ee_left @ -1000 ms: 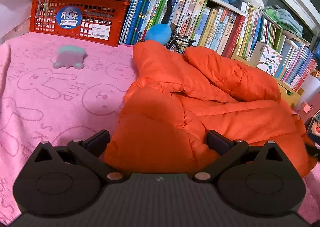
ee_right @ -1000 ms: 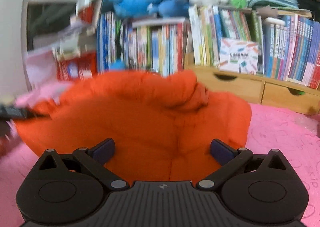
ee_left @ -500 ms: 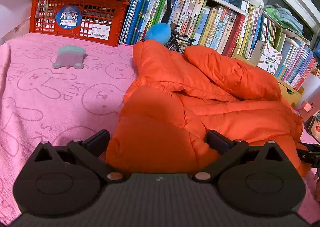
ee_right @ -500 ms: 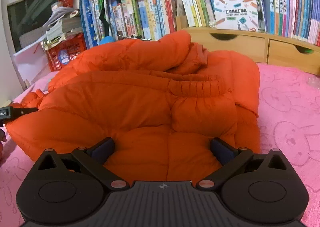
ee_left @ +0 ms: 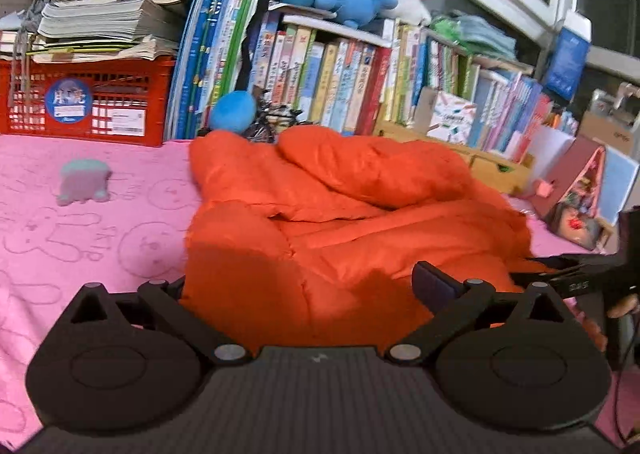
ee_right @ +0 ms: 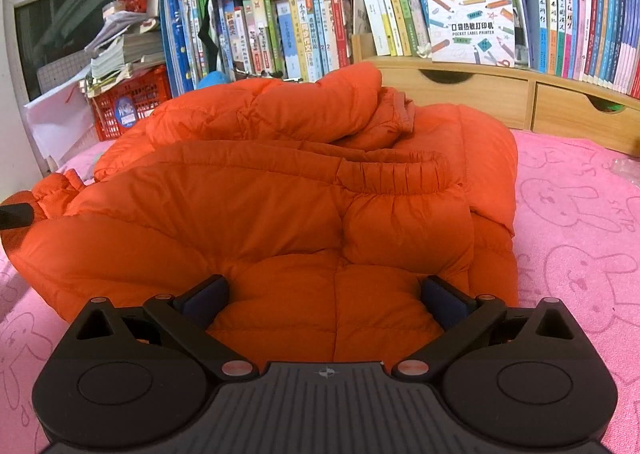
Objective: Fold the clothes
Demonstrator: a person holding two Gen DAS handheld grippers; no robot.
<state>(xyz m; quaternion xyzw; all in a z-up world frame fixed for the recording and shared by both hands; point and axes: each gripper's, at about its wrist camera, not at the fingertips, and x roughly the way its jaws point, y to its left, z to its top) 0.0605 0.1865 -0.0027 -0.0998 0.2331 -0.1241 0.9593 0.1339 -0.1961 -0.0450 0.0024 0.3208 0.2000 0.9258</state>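
Note:
An orange puffer jacket (ee_left: 360, 221) lies bunched on the pink bunny-print blanket (ee_left: 80, 238), one sleeve folded across its top. My left gripper (ee_left: 304, 288) is open at the jacket's left end, its jaws wide on either side of the padded edge. My right gripper (ee_right: 326, 300) is open too, low at the hem on the jacket (ee_right: 280, 205), with fabric between its blue pads (ee_right: 444, 302). In the left wrist view the right gripper (ee_left: 572, 280) shows at the far right with a hand (ee_left: 624, 306) behind it. The left gripper's tip (ee_right: 16, 215) peeks in at the right wrist view's left edge.
A red crate (ee_left: 80, 105) with stacked papers stands at the back left, beside rows of books (ee_left: 320, 81) and plush toys. A small teal toy (ee_left: 82, 181) lies on the blanket. Wooden drawers (ee_right: 520, 101) back the jacket. A small house model (ee_left: 576, 193) stands right.
The left wrist view has lifted and tilted up, showing more shelf. The right gripper swung round, dropped and settled at the jacket's hem. Both jaws stay wide.

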